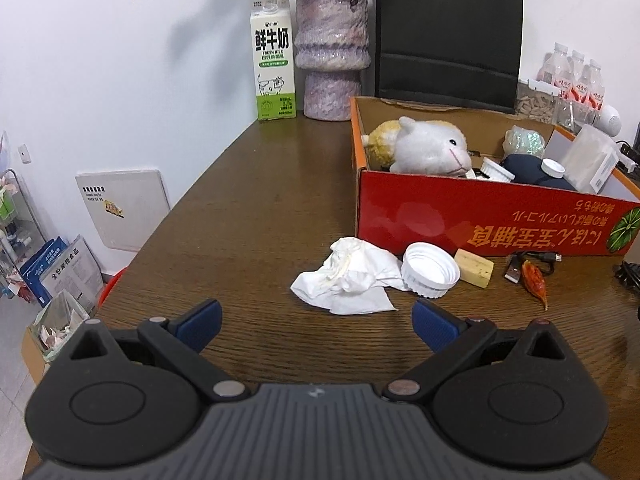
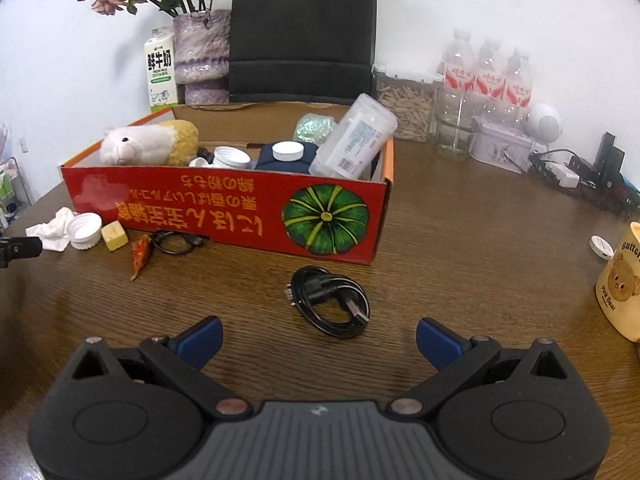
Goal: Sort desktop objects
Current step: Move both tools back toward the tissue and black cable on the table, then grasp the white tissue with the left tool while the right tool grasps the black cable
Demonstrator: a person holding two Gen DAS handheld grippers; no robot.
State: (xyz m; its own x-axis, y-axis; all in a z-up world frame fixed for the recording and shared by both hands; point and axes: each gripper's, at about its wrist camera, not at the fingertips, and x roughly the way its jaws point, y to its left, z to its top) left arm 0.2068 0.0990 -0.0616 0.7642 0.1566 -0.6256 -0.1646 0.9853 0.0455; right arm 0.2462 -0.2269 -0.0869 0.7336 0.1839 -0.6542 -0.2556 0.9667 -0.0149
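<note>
- The left gripper (image 1: pixel 316 322) hangs over the brown table (image 1: pixel 248 208), its blue pads spread wide with nothing between them.
- The right gripper (image 2: pixel 318 338) is likewise spread wide and empty, over the table near a coiled black cable (image 2: pixel 330 302) that lies just beyond its pads.
- The red box (image 1: pixel 480 216) stands on the table; in it lie a plush toy (image 1: pixel 424 146), a white ribbed lid (image 1: pixel 496 170), a dark blue pouch with a white cap (image 1: pixel 552 168), a glittery ball (image 1: pixel 524 140) and a clear tub (image 1: pixel 592 158) leaning on the far wall.
- In front of the box, left view: a crumpled tissue (image 1: pixel 348 276), a white cap (image 1: pixel 430 270) touching it, a yellow block (image 1: pixel 474 268) just beside the cap, a red chili (image 1: pixel 536 282) and a thin USB cord (image 1: pixel 528 260) behind it.
- Only the left view shows the floor beside the table, with a white panel (image 1: pixel 124 208) against the wall and bags (image 1: pixel 68 272).
- Only the right view shows the coiled cable whole, a yellow mug (image 2: pixel 622 284), a small white disc (image 2: pixel 601 247), a tin (image 2: pixel 502 146), a round white device (image 2: pixel 544 122) and a power strip (image 2: pixel 580 172).
- Both views show the milk carton (image 1: pixel 274 60), vase (image 1: pixel 332 52), black bag (image 1: pixel 448 32), bottles (image 2: pixel 486 70) and pellet jar (image 2: pixel 406 104) along the wall.
- The right view catches a black tip (image 2: pixel 18 249) at its left edge, next to the tissue; what it is cannot be told.
</note>
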